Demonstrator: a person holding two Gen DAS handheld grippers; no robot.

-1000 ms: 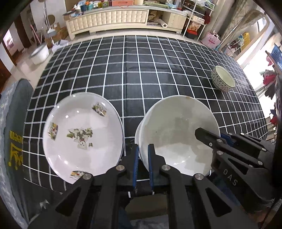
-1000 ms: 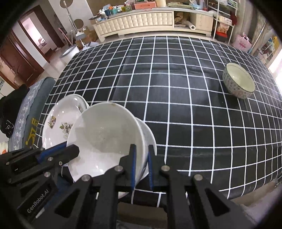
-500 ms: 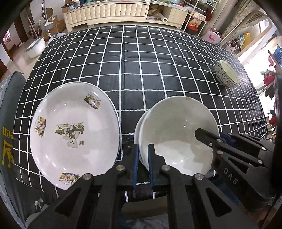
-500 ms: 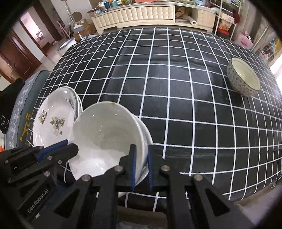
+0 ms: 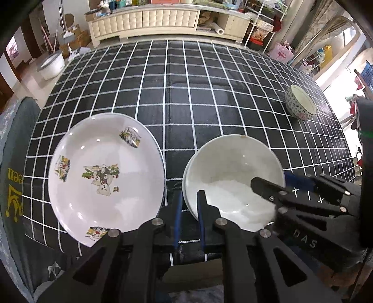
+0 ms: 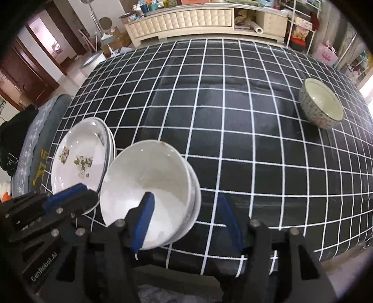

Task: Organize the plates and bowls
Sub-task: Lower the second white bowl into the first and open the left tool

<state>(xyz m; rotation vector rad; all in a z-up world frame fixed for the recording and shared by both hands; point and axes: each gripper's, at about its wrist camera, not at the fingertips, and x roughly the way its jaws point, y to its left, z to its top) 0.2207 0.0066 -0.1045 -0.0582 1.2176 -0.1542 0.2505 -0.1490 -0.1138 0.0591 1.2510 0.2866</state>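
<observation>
A stack of plain white bowls (image 5: 233, 177) sits near the table's front edge; it also shows in the right wrist view (image 6: 149, 184). My left gripper (image 5: 188, 205) is shut on the stack's left rim. My right gripper (image 6: 186, 214) is open, its jaws wide apart on either side of the stack's right rim. Left of the bowls lies a stack of white plates with cartoon prints (image 5: 105, 172), also in the right wrist view (image 6: 79, 160). A patterned bowl (image 5: 300, 105) stands alone at the far right, also in the right wrist view (image 6: 321, 109).
The table wears a black cloth with a white grid (image 5: 186, 81). A grey cushioned seat (image 5: 14, 181) is at the table's left edge. A cream sideboard (image 5: 149, 21) and shelves stand beyond the far edge.
My right gripper has opened and let go of the bowl rim. The left gripper still pinches the rim. The bowl stack has settled lower, toward the table.
</observation>
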